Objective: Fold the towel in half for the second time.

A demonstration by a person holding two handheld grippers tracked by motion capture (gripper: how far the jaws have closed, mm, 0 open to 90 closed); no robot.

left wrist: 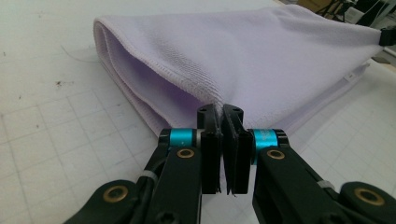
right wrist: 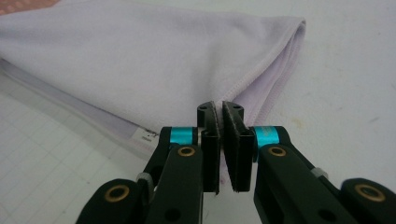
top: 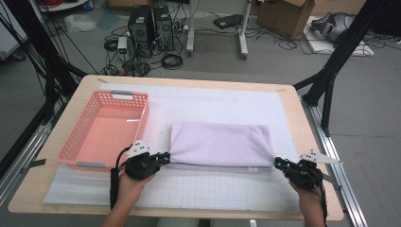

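On the mat [top: 198,189] beside the basket [top: 85,142], I have both tongs, left [top: 165,157] and right [top: 278,163], clamped on the once-folded towel's [top: 220,144] near corners, next fold not yet made.

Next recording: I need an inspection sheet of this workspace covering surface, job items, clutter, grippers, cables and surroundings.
Surface: wooden table covered by a white gridded mat.
Job's things: folded lilac towel lying flat on the mat; empty pink basket to its left.
Clutter: nothing seen.
Grippers: left hand-held gripper shut on the towel's near-left corner; right hand-held gripper shut on its near-right corner.
Cables: black cable trailing from the left hand-held gripper.
Surroundings: computer towers, floor wiring, cardboard box.
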